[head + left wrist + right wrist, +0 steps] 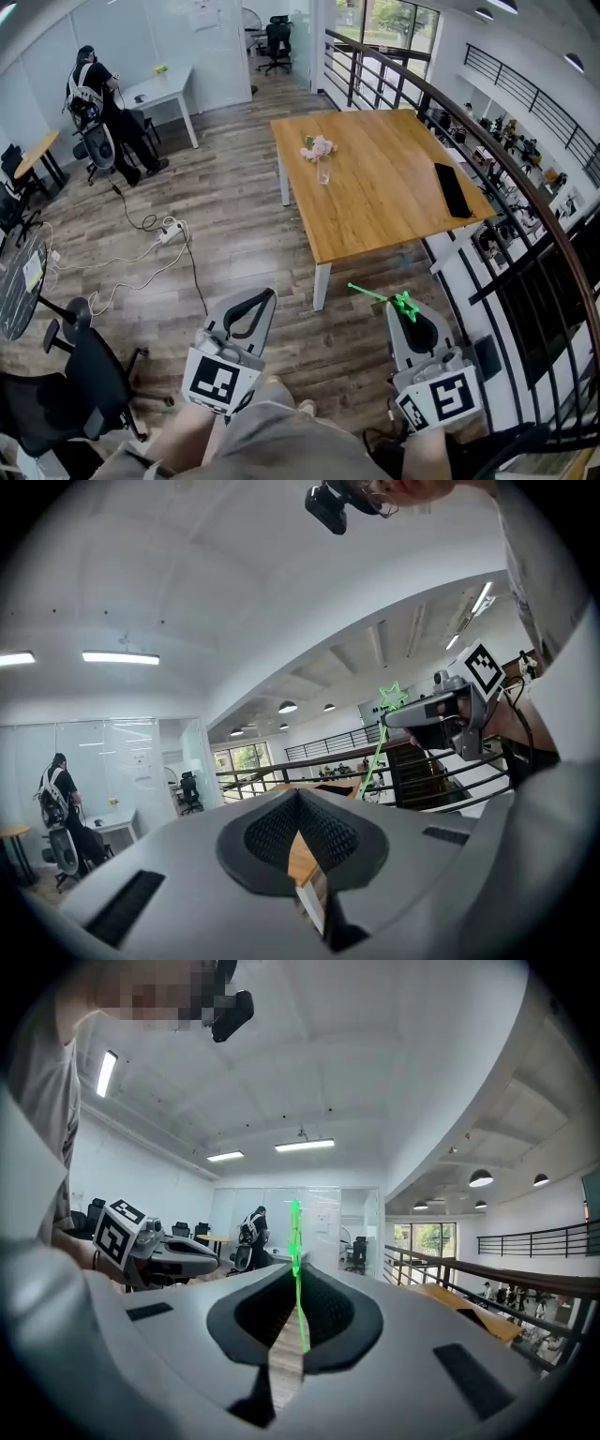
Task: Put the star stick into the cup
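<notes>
**Star stick gripped, cup far ahead**

Nearest, the right gripper (pixel 411 321) was clamped on the star stick (pixel 379 295), whose long axis pointed left and away. Beside it, the left gripper (pixel 255 302) had its jaws together, empty. The cup (pixel 322 172), holding flowers, stood well ahead and slightly left on the table (pixel 403 202).
</notes>
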The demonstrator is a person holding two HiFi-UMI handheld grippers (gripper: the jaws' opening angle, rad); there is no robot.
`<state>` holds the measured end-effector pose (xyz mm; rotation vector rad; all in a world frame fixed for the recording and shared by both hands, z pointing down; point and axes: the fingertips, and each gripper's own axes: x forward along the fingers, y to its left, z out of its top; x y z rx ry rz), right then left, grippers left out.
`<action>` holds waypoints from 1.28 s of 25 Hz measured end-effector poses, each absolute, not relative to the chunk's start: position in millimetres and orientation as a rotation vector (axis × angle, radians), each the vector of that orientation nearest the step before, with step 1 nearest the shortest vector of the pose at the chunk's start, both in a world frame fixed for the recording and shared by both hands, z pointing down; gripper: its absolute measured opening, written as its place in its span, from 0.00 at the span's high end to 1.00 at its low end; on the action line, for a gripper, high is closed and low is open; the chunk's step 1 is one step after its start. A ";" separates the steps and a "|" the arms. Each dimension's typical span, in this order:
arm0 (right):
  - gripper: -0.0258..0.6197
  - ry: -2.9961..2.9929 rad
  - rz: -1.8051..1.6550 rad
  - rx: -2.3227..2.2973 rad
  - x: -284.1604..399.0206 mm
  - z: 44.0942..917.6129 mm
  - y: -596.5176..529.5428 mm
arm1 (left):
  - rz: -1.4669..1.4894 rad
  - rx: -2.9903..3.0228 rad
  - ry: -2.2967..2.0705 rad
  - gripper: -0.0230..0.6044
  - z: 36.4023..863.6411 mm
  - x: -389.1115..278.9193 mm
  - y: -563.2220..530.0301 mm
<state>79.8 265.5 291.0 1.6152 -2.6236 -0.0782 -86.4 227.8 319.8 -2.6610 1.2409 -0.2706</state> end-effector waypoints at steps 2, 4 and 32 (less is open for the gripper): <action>0.90 -2.631 -0.081 1.610 82.5 291.8 263.7 | -0.289 -2.654 1.233 0.94 322.8 -83.9 226.2; 0.90 -2.634 -0.090 1.607 85.4 294.0 260.3 | -0.300 -2.654 1.235 0.94 327.7 -82.3 222.8; 0.90 -2.568 0.004 1.588 96.5 341.5 49.1 | -0.342 -2.735 1.222 0.94 372.0 -66.7 7.2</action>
